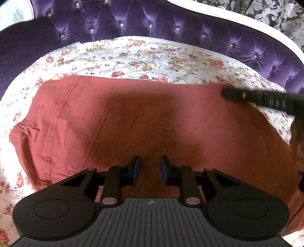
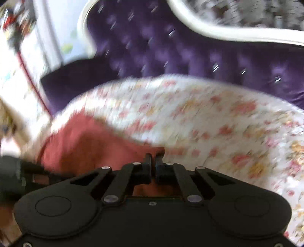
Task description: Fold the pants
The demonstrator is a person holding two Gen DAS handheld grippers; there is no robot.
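My left wrist view sits close above the red pants [image 1: 152, 117], tilted steeply down and facing the purple tufted headboard [image 1: 171, 24] beyond them. My right wrist view is lower and flatter, sharply blurred, at the pants' far corner [image 2: 91, 144], also facing the headboard [image 2: 171, 57]. Both share the pants, the floral bedspread [image 1: 144, 57] between pants and headboard, and the headboard itself. Each camera catches the other's gripper at its frame edge.

floral bedspread [image 1: 144, 58], purple tufted headboard [image 1: 152, 20], patterned wallpaper [image 1: 275, 13]
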